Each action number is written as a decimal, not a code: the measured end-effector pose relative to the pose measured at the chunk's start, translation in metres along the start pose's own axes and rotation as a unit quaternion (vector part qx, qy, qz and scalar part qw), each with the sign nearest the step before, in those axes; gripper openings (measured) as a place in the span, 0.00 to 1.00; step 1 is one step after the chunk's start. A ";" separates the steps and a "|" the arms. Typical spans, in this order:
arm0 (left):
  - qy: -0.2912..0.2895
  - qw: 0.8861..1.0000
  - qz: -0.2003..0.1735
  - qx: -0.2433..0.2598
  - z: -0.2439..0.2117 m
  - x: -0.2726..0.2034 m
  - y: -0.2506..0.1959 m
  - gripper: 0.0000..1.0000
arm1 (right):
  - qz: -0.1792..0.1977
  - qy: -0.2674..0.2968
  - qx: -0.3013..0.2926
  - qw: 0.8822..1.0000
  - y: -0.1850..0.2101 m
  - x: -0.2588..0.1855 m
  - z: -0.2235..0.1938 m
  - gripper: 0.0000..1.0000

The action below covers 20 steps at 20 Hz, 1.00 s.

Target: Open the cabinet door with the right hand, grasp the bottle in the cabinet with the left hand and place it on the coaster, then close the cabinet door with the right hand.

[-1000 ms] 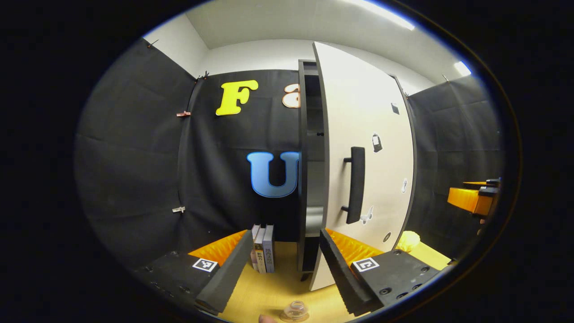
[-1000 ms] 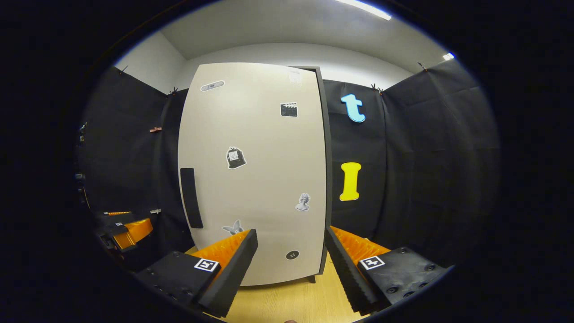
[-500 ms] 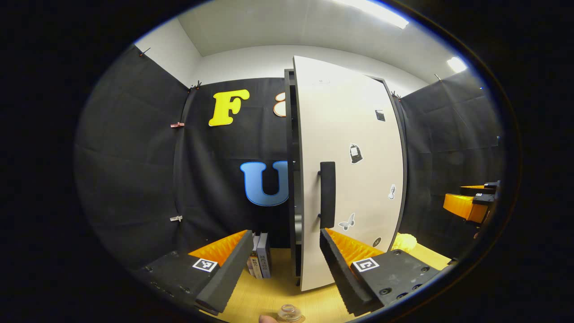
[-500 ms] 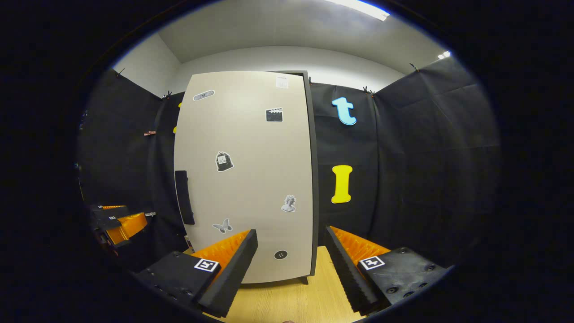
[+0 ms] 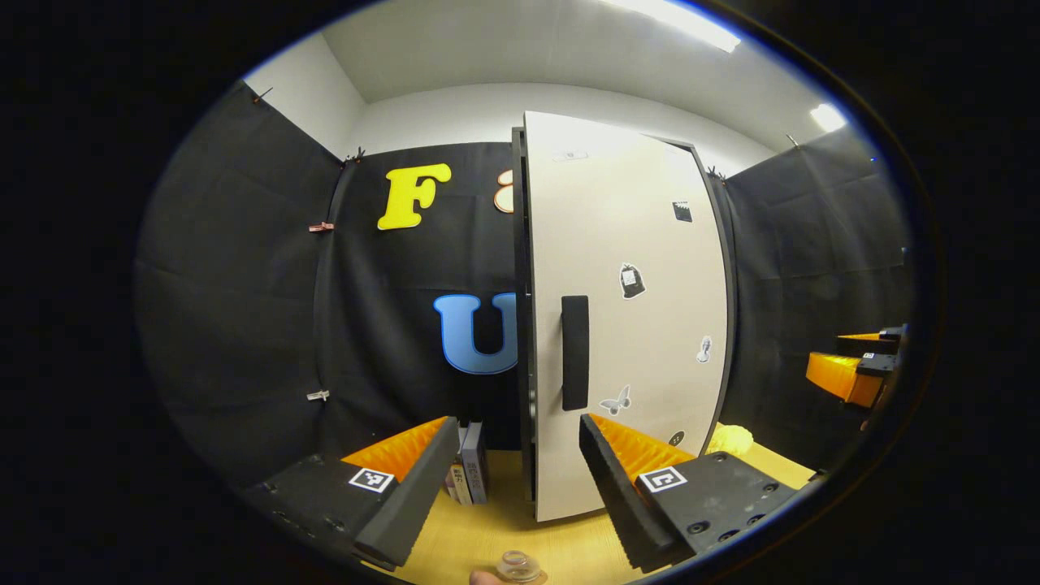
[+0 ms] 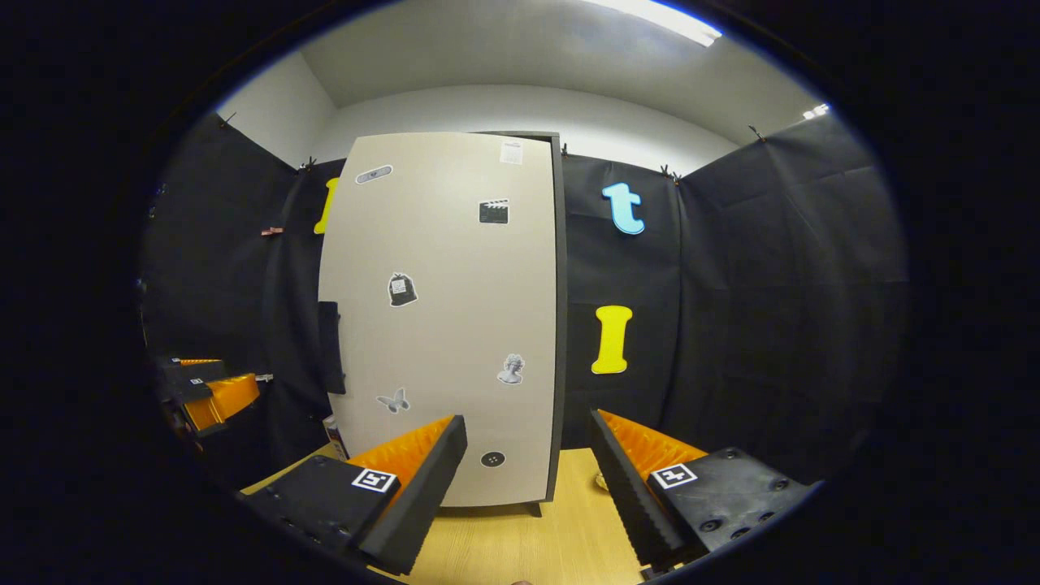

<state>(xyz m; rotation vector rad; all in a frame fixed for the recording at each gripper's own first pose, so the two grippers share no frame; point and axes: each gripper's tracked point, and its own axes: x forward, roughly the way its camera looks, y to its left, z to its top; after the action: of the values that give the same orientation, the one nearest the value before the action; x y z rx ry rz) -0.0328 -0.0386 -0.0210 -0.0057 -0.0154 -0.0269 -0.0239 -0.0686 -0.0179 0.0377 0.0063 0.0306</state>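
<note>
- I see the bottle [image 5: 518, 566] at the very bottom edge of the left gripper view, down on the wooden table [image 5: 487, 536], with a fingertip [image 5: 484, 578] touching its left side; I can't make out a coaster under it.
- The left gripper [image 5: 515, 487] sits above the bottle, its fingers spread wide apart and holding nothing.
- Straight ahead of it stands the cabinet [image 5: 522, 325], its pale door [image 5: 626, 244] almost flush against the dark frame, a narrow gap at the handle side.
- The dark handle [image 5: 574, 352] runs upright near the door's left edge; small stickers dot the panel.
- Books [image 5: 469, 473] stand just left of the cabinet's foot; something yellow [image 5: 729, 439] lies at its right.
- In the right gripper view, the right gripper [image 6: 528, 479] hangs in front of the door [image 6: 447, 325], fingers released and wide, touching nothing.
- The left gripper [image 6: 207, 394] shows far to its left.
</note>
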 end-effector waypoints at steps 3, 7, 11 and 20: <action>-0.002 1.000 0.001 0.003 0.002 -0.001 0.000 0.94 | 0.004 0.002 0.000 1.000 -0.001 0.001 -0.002 0.98; -0.002 1.000 -0.001 0.007 0.002 -0.003 -0.003 0.94 | 0.009 0.005 0.004 1.000 -0.005 0.011 -0.001 0.98; -0.004 1.000 -0.005 0.008 0.004 -0.003 -0.007 0.94 | 0.011 0.002 0.000 1.000 -0.008 0.014 0.003 0.98; -0.008 1.000 -0.015 0.015 0.010 0.002 -0.011 0.94 | 0.012 0.001 -0.005 1.000 -0.004 0.014 0.004 0.98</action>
<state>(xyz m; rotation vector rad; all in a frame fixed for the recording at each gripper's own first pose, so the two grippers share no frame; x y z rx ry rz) -0.0312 -0.0500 -0.0111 0.0236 -0.0322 -0.0567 -0.0101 -0.0727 -0.0141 0.0268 0.0071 0.0539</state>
